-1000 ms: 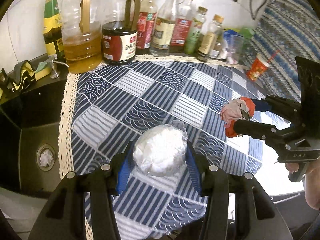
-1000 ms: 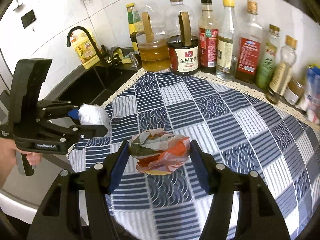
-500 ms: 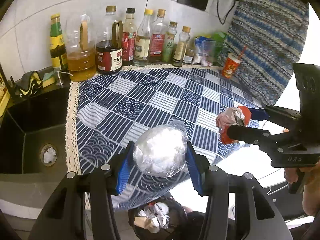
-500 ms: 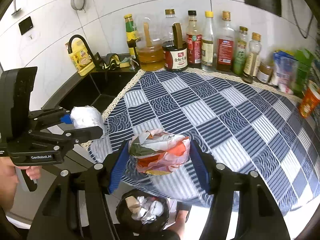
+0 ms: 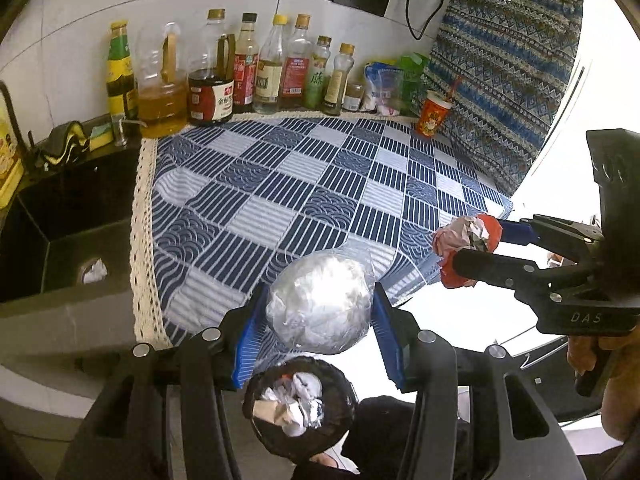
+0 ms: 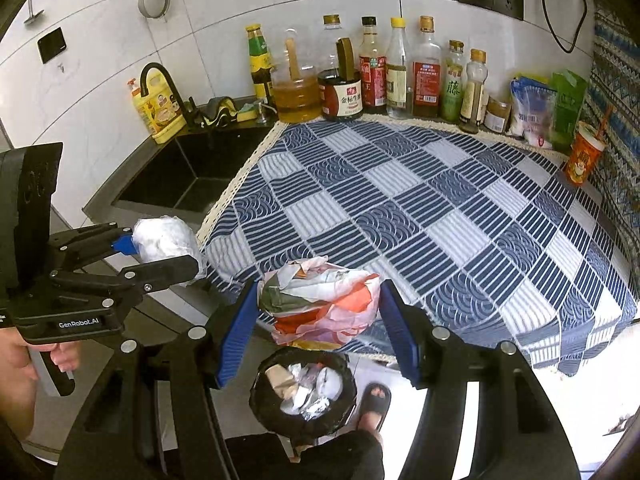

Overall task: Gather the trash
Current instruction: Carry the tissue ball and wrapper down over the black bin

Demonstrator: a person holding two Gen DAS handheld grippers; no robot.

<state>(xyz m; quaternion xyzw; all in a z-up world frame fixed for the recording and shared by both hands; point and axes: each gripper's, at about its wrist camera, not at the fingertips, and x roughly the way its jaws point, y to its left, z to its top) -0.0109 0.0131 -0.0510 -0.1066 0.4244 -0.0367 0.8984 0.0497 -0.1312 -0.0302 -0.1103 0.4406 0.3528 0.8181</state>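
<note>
Trash bin (image 5: 300, 406) sits below both loads: my left gripper (image 5: 318, 312) clamps the white wad (image 5: 320, 304), my right gripper (image 6: 318, 312) clamps the crumpled wrapper (image 6: 320, 304), ready for dropping.

Glossy plastic bundle (image 5: 320, 306); matt woven tablecloth (image 5: 304, 184)

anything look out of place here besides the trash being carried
One thing: a crumpled white wad sits on the drain at the bottom of the black sink, apparently trash that has not been collected. The bottles along the wall stand upright and nothing looks spilled.
</note>
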